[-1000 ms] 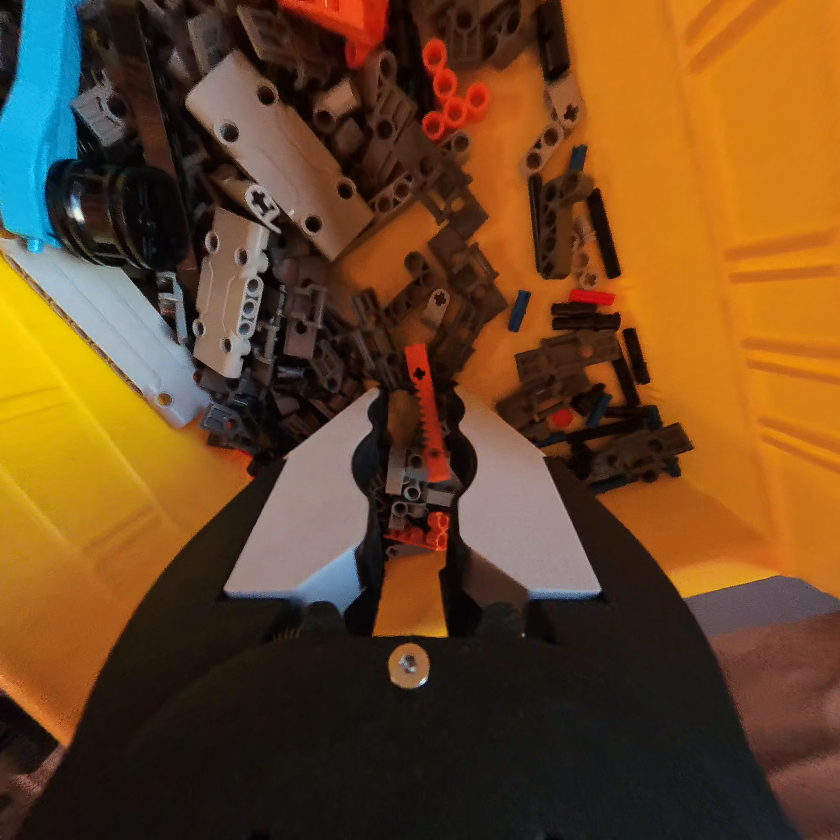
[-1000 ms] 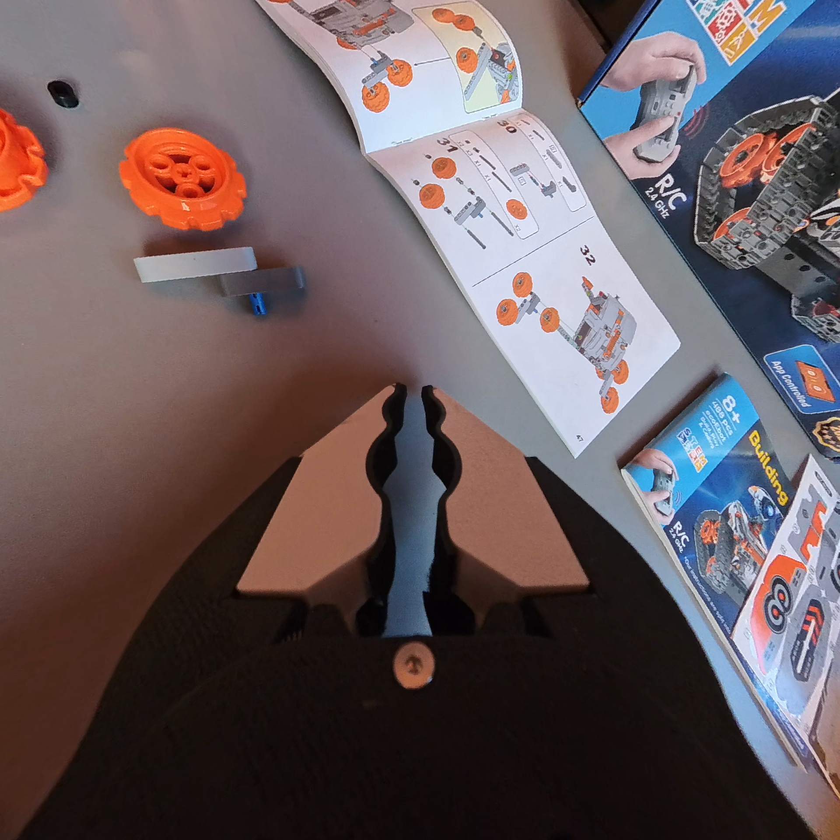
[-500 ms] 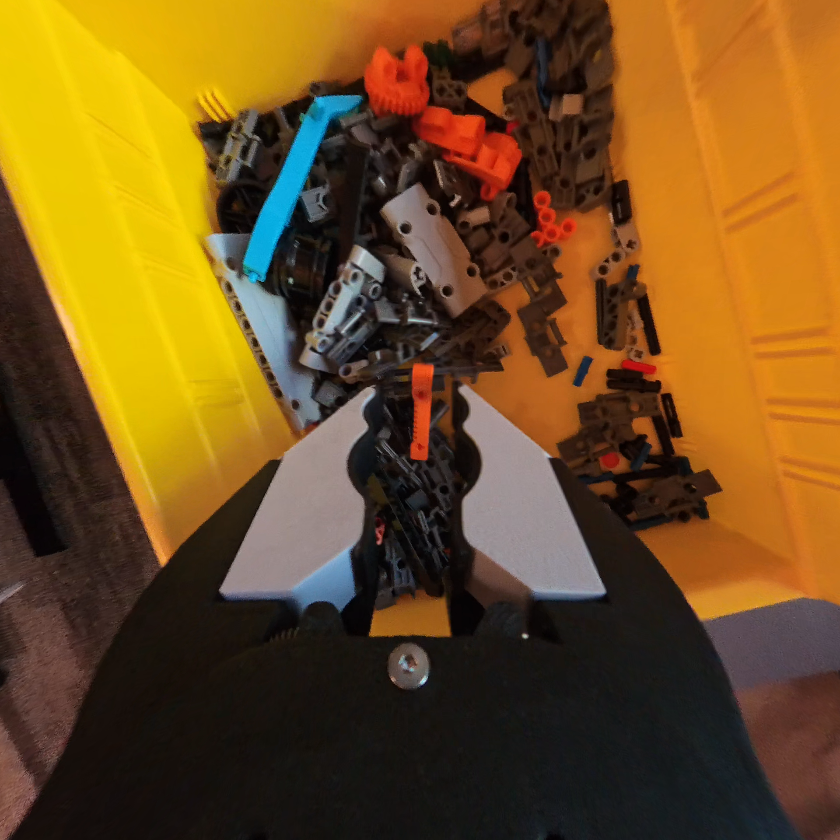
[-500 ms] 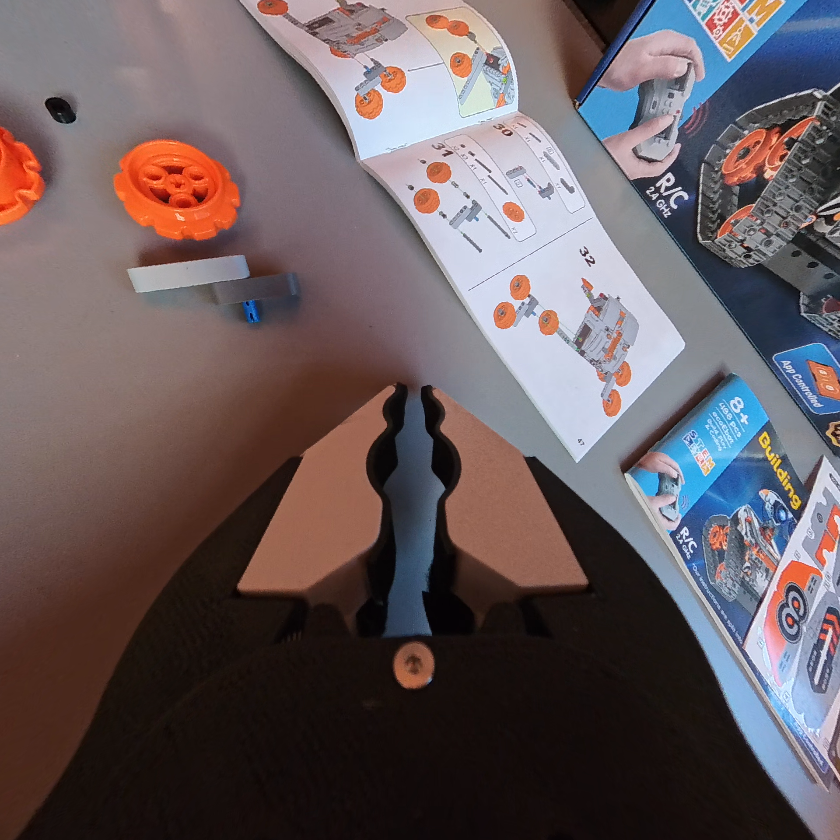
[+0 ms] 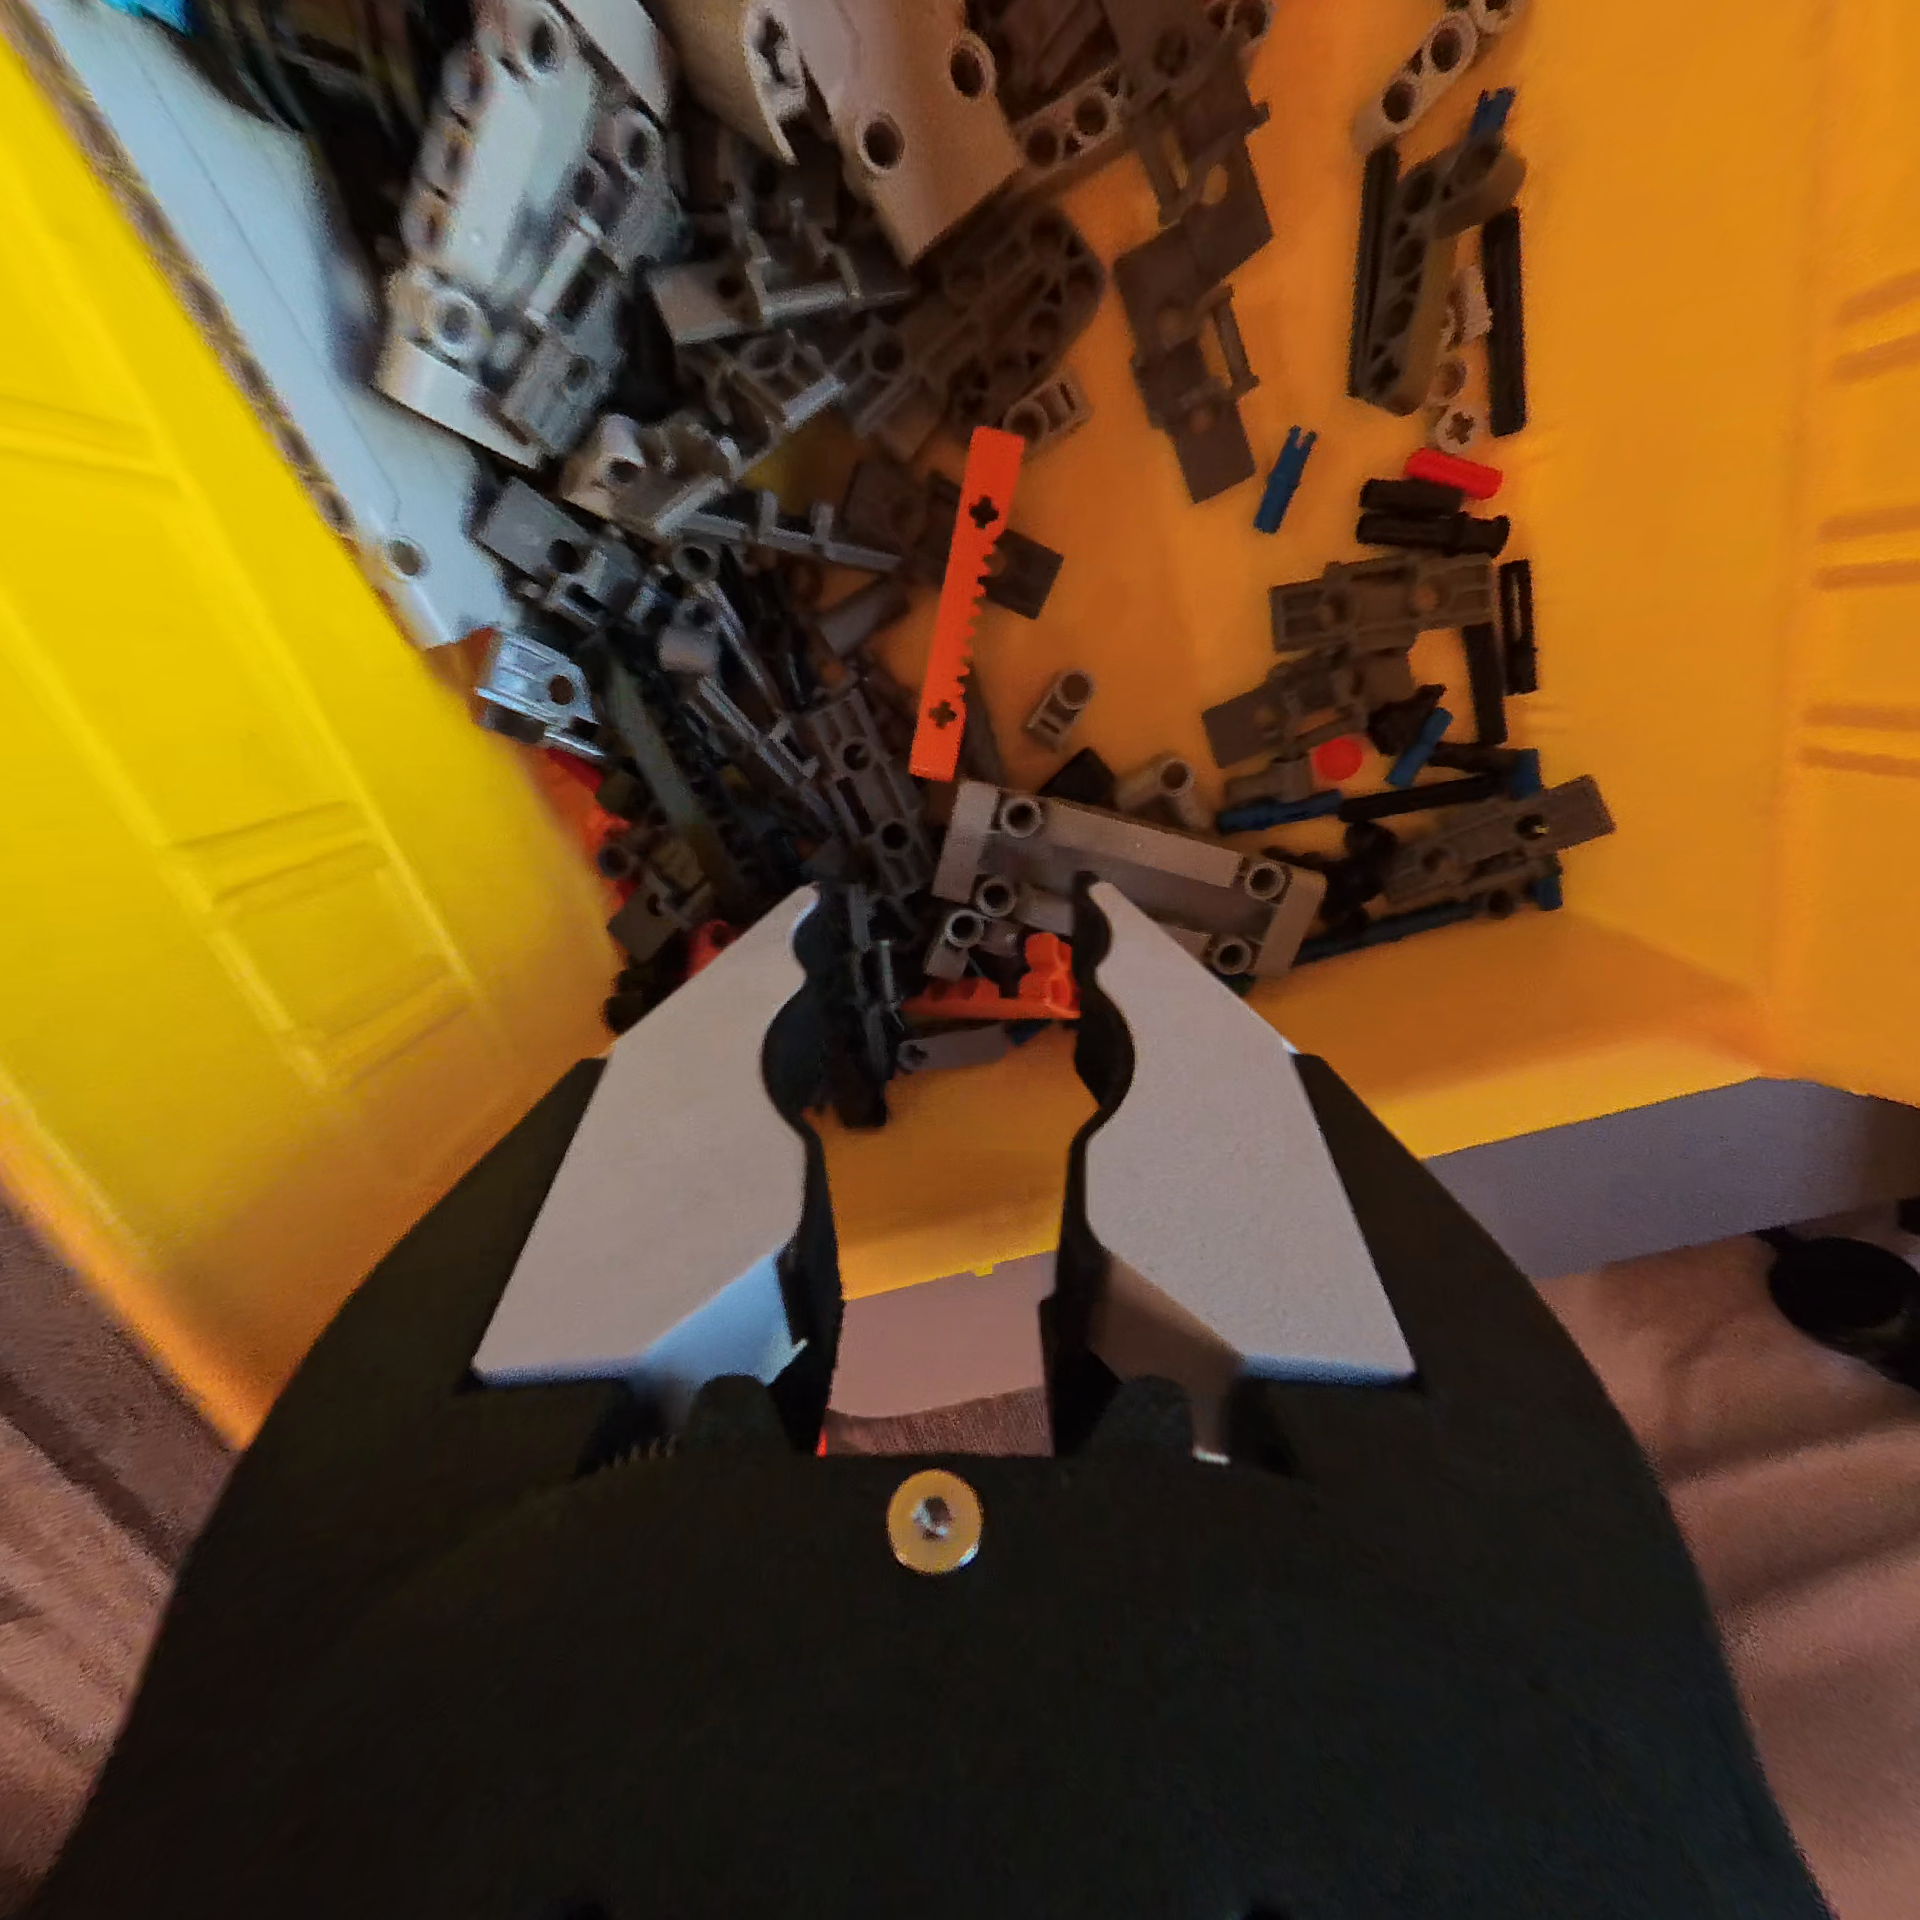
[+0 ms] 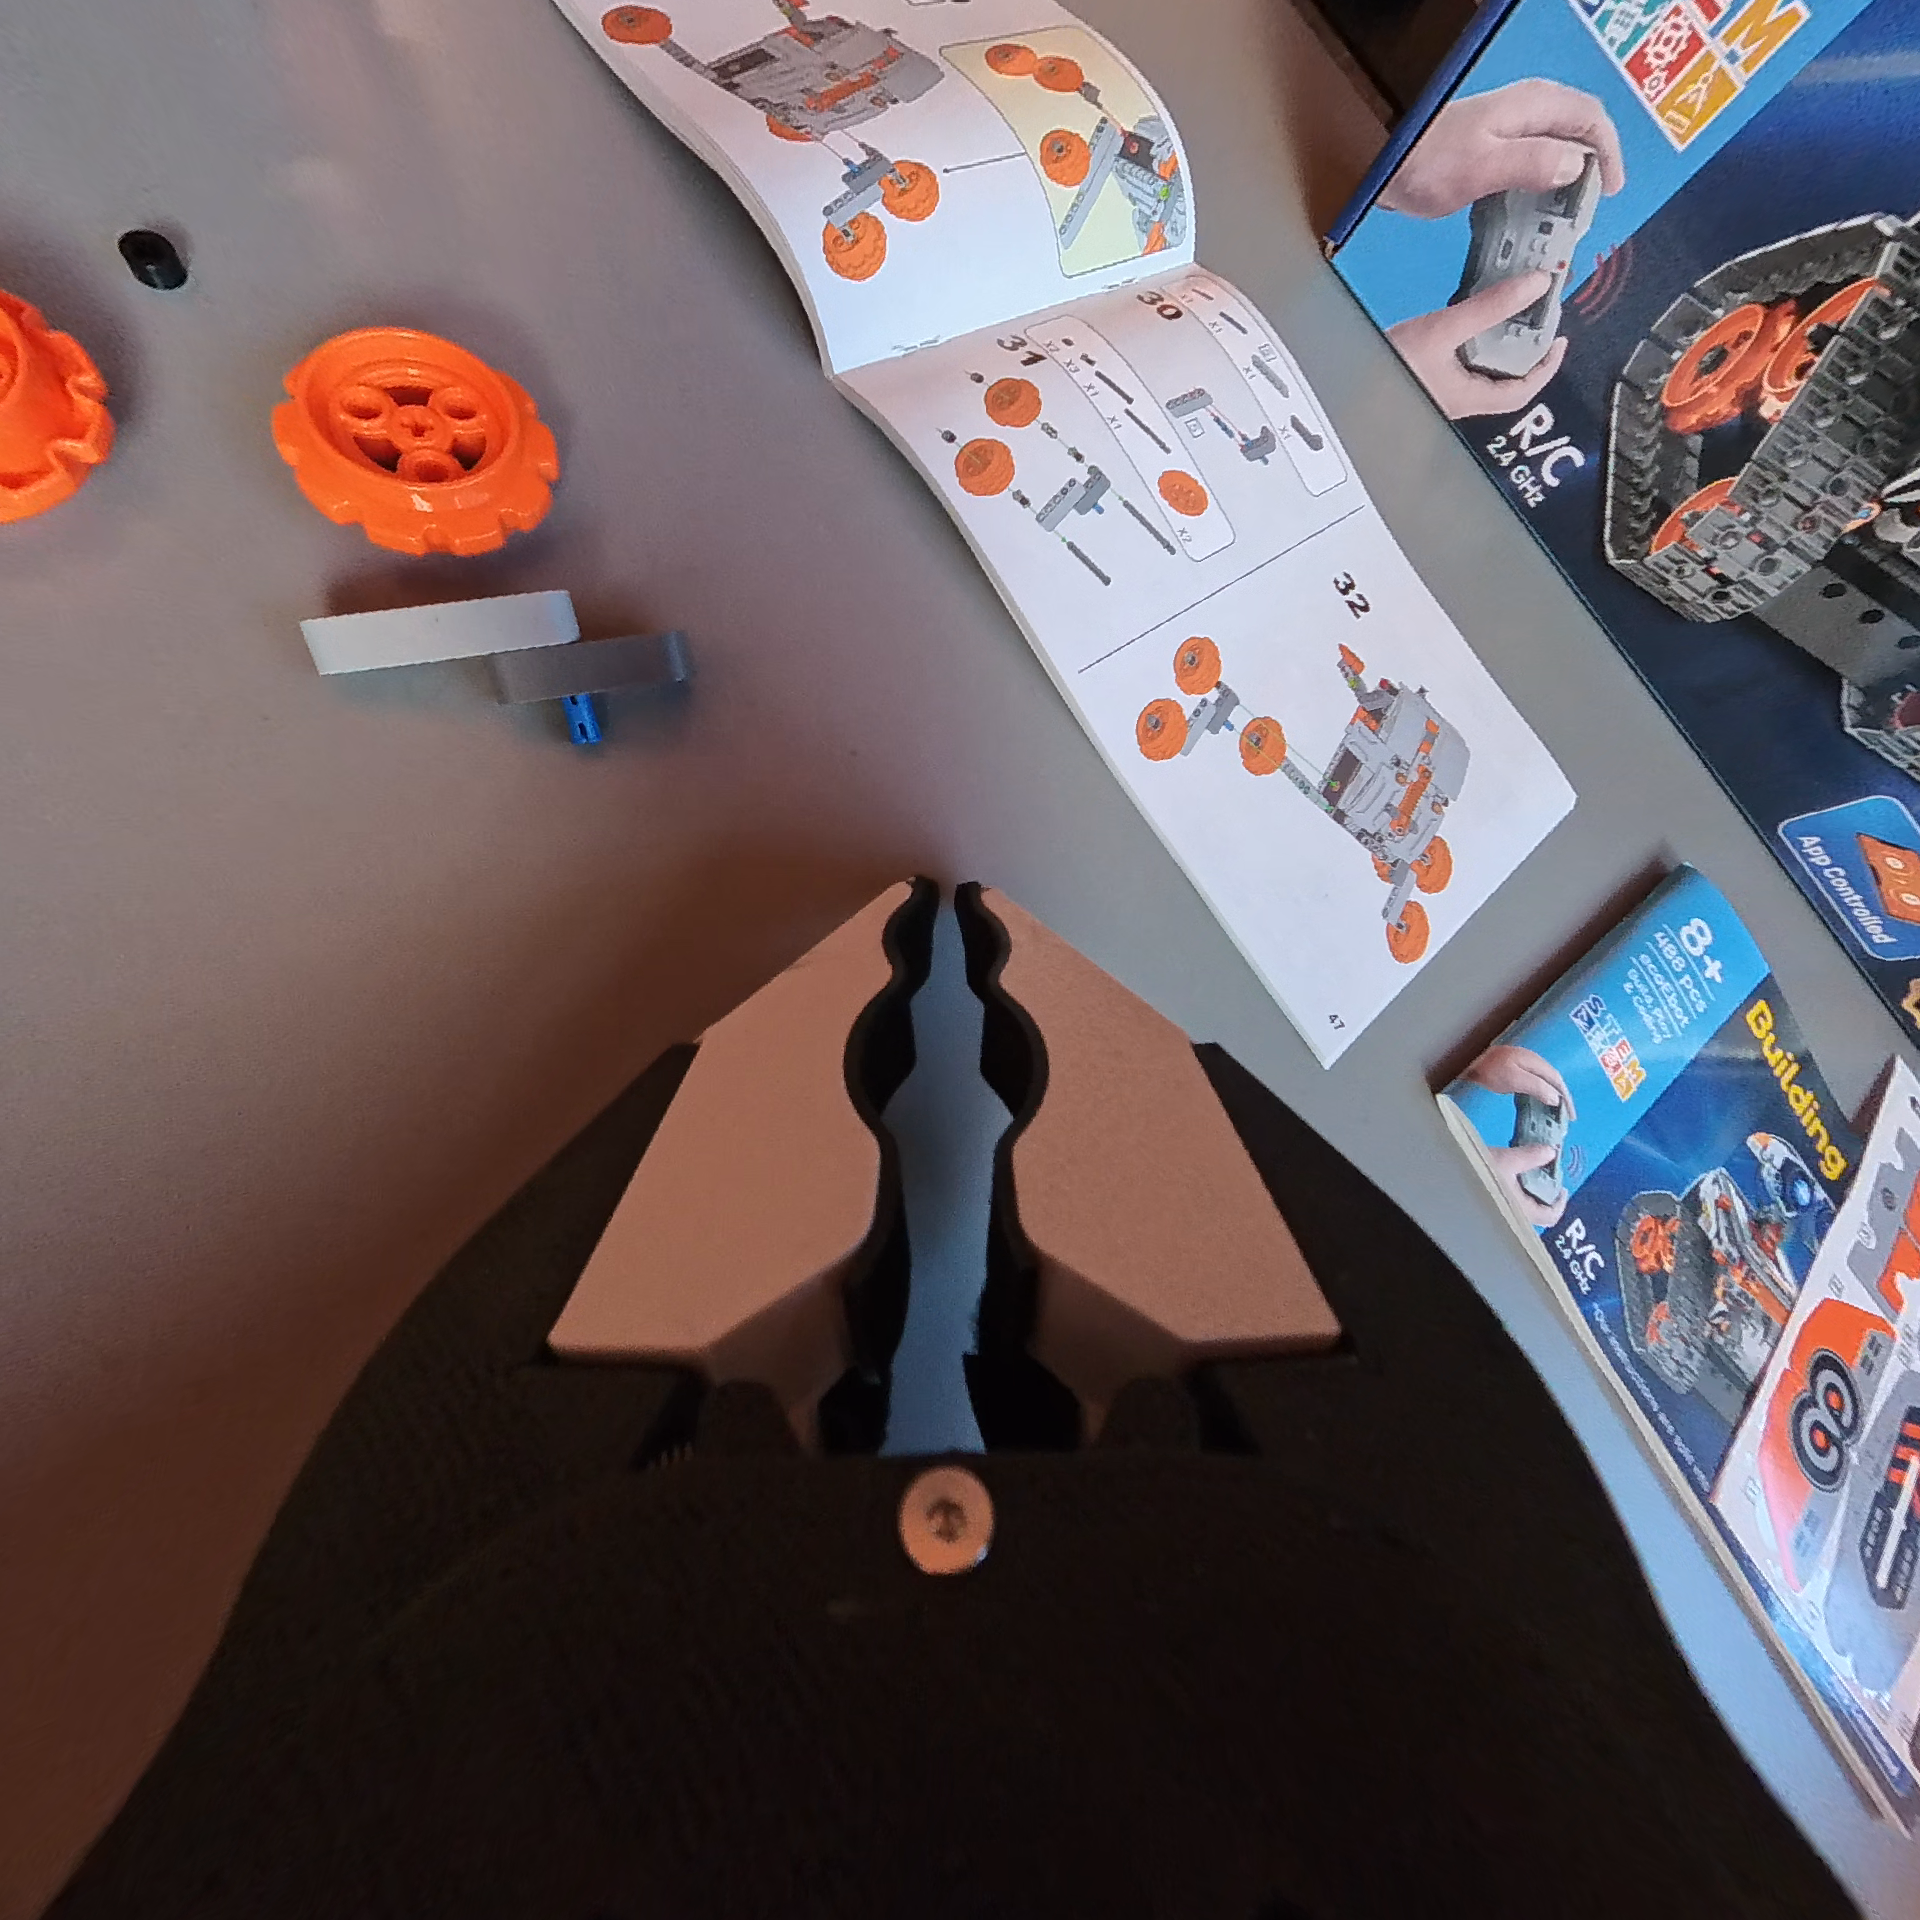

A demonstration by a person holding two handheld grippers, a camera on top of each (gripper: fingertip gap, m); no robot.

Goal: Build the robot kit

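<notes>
Two grippers: one view each.
Left gripper (image 5: pixel 945 914): jaws spread apart, nothing between them; tips over the near end of a yellow bin (image 5: pixel 260 727), just above the parts heap.
Nearest parts: grey frame piece with corner holes (image 5: pixel 1132 868), right fingertip (image 5: pixel 1101 914) at its edge, contact unclear; small red bits (image 5: pixel 1039 977) in the gap between the tips.
Orange toothed rack (image 5: pixel 961 603): lies loose on the heap, well ahead of the tips, not held.
Bin contents: mostly dark grey and black beams and pins (image 5: pixel 1403 665), some blue and red; left part blurred.
Right gripper (image 6: pixel 940 885): jaws nearly together, only a thin slit, empty; over the grey desk (image 6: pixel 312 1039).
On desk, left: orange wheel hub (image 6: pixel 416 442), second hub (image 6: pixel 42 416) at the edge, light and dark grey beams joined by a blue pin (image 6: pixel 488 649).
On desk, right: open instruction booklet (image 6: pixel 1195 540), blue box (image 6: pixel 1714 364), closed booklets (image 6: pixel 1662 1143).
</notes>
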